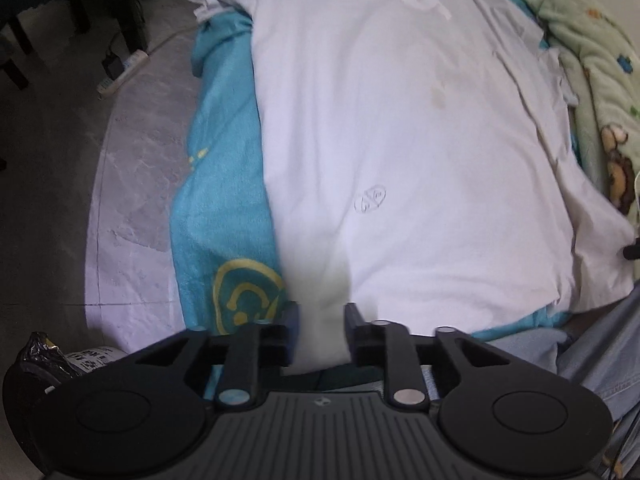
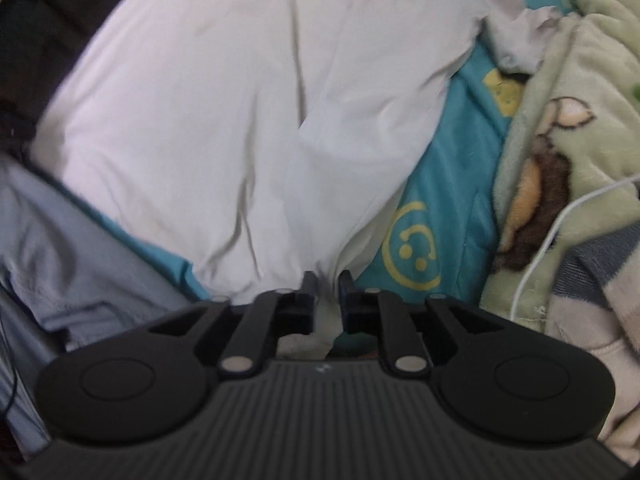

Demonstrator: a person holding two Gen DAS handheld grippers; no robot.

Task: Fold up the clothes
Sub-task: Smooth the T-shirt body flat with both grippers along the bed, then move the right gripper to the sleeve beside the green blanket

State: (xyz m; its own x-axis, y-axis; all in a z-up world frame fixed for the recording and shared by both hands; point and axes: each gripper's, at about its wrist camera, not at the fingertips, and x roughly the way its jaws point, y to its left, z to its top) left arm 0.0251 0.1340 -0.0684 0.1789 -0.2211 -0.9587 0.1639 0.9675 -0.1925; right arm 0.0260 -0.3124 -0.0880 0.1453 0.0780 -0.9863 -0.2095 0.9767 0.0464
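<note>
Shirt spread flat on teal sheet, near hem lifted — left gripper pinching white hem cloth, right gripper clamped on another bunch of hem.

1. Your left gripper points down at the near hem of the white T-shirt, cloth between its parted jaws.
2. The shirt lies flat on a teal sheet.
3. A green blanket borders the right.
</note>
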